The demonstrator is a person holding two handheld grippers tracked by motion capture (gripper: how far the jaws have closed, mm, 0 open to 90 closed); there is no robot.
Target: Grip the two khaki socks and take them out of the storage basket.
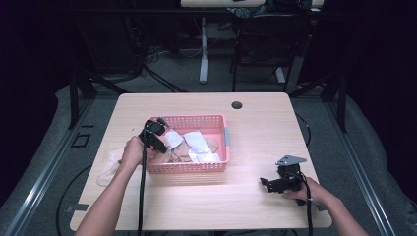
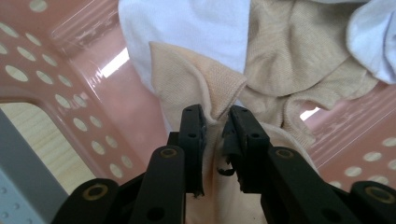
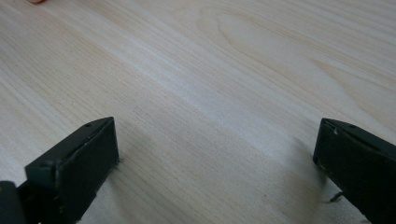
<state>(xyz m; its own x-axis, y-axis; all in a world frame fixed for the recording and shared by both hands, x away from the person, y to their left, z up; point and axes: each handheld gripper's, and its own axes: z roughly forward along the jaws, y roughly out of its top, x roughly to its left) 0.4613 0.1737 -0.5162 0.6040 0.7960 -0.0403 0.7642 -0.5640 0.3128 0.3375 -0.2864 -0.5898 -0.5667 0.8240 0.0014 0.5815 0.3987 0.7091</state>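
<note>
Dark floor and chair legs fill the top of the high view, with a pale wooden table (image 1: 255, 128) below them. Left of the frame's centre sits a pink basket (image 1: 223, 142) holding white cloths (image 1: 196, 140) and beige ones. At the basket's left end the left tool (image 1: 156, 140) dips inside among the cloth. Another pale cloth (image 1: 105, 169) lies on the table just left of that hand. At the lower right the right tool (image 1: 269, 184) rests on bare table, well apart from the basket

Seen from the left gripper view, the left tool (image 2: 217, 123) has its jaws clenched on a raised fold of the beige cloth (image 2: 289, 51), which sits at the frame's centre right at the tips and spreads to the upper right. White cloth (image 2: 196, 28) lies behind it at the top, and pink basket wall (image 2: 60, 88) runs down the left

From the right gripper view, the right tool (image 3: 215, 144) stands released, jaws wide at the lower corners over bare wood (image 3: 210, 70)
</note>
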